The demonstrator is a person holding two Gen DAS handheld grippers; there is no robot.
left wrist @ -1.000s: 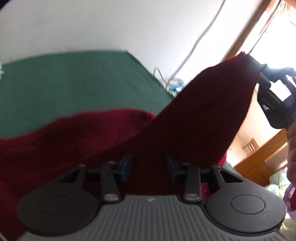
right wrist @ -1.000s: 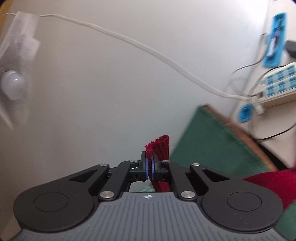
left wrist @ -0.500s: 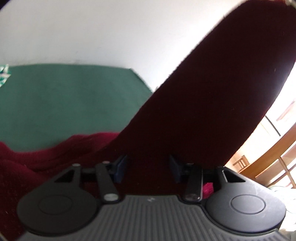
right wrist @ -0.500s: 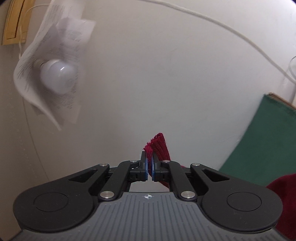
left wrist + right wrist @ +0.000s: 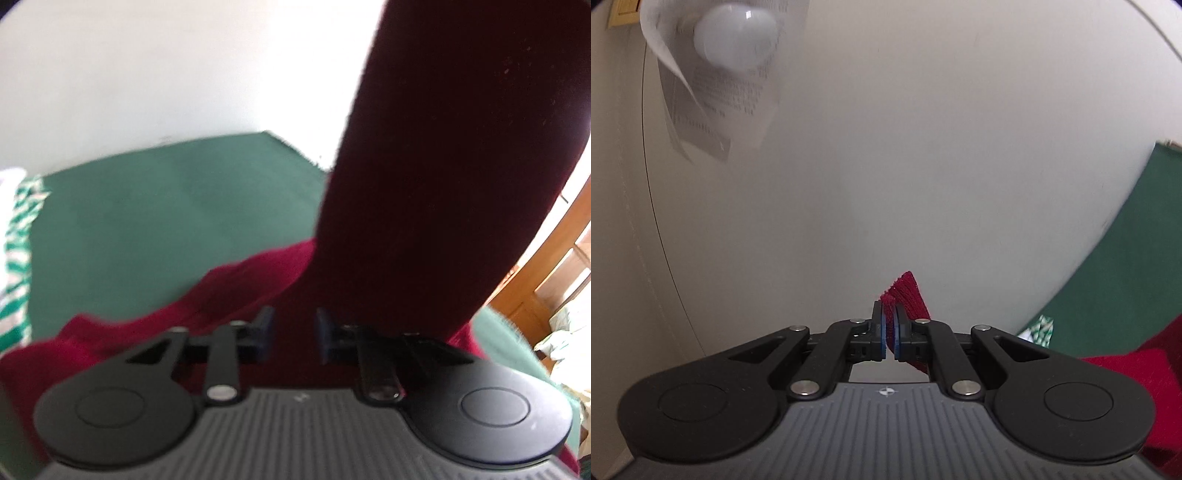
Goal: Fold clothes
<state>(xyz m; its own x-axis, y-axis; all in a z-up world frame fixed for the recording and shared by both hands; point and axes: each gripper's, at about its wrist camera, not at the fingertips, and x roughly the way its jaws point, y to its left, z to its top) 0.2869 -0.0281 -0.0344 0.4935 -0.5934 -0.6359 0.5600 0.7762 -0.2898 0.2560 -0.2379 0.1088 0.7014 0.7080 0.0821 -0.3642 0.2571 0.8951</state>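
Note:
A dark red knitted garment (image 5: 436,177) hangs in a tall taut band from the top right of the left wrist view down past my left gripper (image 5: 291,328), with the rest (image 5: 229,288) lying on the green table cover (image 5: 166,206). My left gripper's jaws stand apart with the cloth between and behind them. My right gripper (image 5: 888,328) is shut on a ribbed edge of the garment (image 5: 905,291), held high and pointing at the white wall. More red cloth (image 5: 1137,373) shows at the lower right.
A green-and-white patterned cloth (image 5: 18,251) lies at the table's left edge and shows small in the right wrist view (image 5: 1041,328). A bare bulb wrapped in paper (image 5: 735,33) hangs on the wall. Wooden furniture (image 5: 546,280) stands at right.
My right gripper has risen and tilted further up, with the bulb moving toward the top of its view. The garment has been drawn up steeper and now hangs almost vertical in the left wrist view.

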